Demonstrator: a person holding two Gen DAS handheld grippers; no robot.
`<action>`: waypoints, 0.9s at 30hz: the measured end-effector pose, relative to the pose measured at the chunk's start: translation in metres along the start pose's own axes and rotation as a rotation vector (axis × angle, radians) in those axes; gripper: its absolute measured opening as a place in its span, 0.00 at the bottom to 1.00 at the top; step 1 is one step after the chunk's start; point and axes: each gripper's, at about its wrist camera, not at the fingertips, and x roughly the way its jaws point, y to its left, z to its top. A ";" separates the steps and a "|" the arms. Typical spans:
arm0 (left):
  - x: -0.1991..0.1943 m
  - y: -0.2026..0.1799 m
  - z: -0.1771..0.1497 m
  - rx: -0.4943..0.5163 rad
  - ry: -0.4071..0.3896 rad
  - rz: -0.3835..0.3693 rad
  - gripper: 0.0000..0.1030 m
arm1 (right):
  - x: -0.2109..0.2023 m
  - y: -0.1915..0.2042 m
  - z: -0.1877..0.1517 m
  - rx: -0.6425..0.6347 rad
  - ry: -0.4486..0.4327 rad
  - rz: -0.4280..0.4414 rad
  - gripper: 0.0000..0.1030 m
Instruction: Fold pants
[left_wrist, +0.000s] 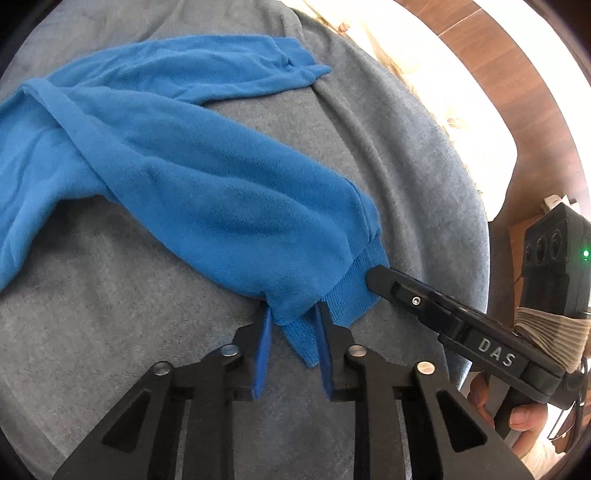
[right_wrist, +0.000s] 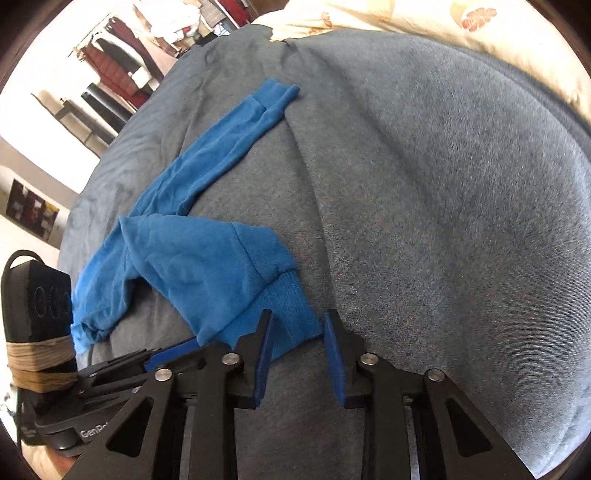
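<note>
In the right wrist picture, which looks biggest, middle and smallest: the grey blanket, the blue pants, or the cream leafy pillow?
1. Fuzzy grey blanket, filling most of the view.
2. Soft blue pants.
3. Cream leaf-print pillow, smallest, though it is far away and cut off by the edge, so unsure.

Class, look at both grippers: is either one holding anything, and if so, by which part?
Nothing is held. Both the left gripper and right gripper are open, straddling the ribbed cuff of the blue pants.

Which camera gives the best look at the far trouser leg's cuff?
The right wrist view: the far cuff lies flat and unobstructed on the grey blanket. In the left wrist view it sits bunched near the edge, harder to read.
</note>
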 end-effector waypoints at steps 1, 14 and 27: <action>-0.003 0.000 0.001 0.005 -0.005 -0.003 0.18 | 0.000 -0.001 0.000 0.007 0.002 0.004 0.22; -0.084 -0.042 0.049 0.213 -0.234 0.005 0.14 | -0.053 0.022 0.030 0.062 -0.170 0.049 0.14; -0.073 -0.036 0.164 0.308 -0.257 0.031 0.13 | -0.035 0.039 0.134 0.055 -0.281 0.061 0.13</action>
